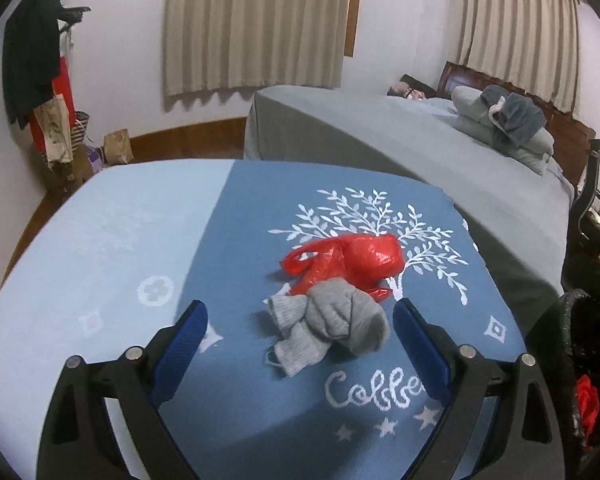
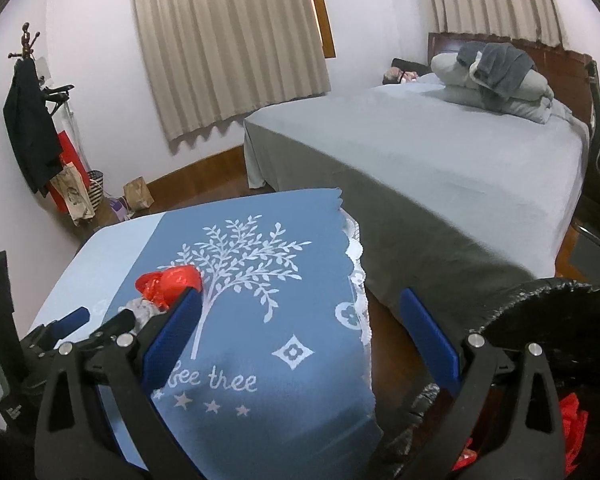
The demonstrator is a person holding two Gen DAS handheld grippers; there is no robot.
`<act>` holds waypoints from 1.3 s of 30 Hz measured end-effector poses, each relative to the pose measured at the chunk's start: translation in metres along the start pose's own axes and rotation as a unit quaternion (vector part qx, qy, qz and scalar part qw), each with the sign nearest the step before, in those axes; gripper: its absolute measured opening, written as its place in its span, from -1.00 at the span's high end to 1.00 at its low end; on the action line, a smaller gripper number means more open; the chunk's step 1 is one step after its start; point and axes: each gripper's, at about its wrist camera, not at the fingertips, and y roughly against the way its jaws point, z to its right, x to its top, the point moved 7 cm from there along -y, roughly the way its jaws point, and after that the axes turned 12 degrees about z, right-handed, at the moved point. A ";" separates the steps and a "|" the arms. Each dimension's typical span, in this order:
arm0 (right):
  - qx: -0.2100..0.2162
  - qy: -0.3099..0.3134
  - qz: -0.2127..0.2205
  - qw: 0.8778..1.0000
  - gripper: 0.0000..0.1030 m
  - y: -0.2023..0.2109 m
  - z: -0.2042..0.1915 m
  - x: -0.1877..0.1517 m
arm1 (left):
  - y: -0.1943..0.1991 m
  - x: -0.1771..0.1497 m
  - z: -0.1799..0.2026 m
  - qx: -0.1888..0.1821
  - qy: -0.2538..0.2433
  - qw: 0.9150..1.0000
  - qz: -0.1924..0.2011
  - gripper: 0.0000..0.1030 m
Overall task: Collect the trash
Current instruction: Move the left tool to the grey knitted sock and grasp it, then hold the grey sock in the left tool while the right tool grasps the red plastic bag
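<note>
grey knit sock (image 1: 332,324) and red plastic bag (image 1: 348,260) lie touching on the blue-clothed surface (image 1: 140,240). our left tongs (image 1: 300,316) hang spread around the sock, the pickup at hand; closing comes next, we judge. right tongs (image 2: 300,312) spread, empty, near the black-lined bin (image 2: 560,300).

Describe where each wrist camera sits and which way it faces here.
Left wrist: behind the open left gripper, facing the bundled grey knit socks and crumpled red plastic bag on the blue tree-print tablecloth.
Right wrist: behind the open right gripper, over the cloth's right edge, beside a black-lined bin; the left gripper shows too.
Shared: bag, cloth, grey bed.
</note>
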 end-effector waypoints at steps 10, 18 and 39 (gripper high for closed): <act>0.003 -0.002 -0.020 1.000 -0.87 -0.018 -0.003 -0.011 | -0.026 -0.014 0.009 -0.012 0.003 0.999 -0.052 -0.67; 0.006 0.000 -0.029 1.000 -0.87 -0.029 -0.008 -0.015 | -0.026 -0.018 0.013 -0.053 0.016 0.996 -0.070 0.11; 0.047 0.025 -0.035 0.998 -0.87 -0.062 -0.060 -0.014 | 0.005 0.005 -0.067 0.019 0.008 1.000 -0.018 0.13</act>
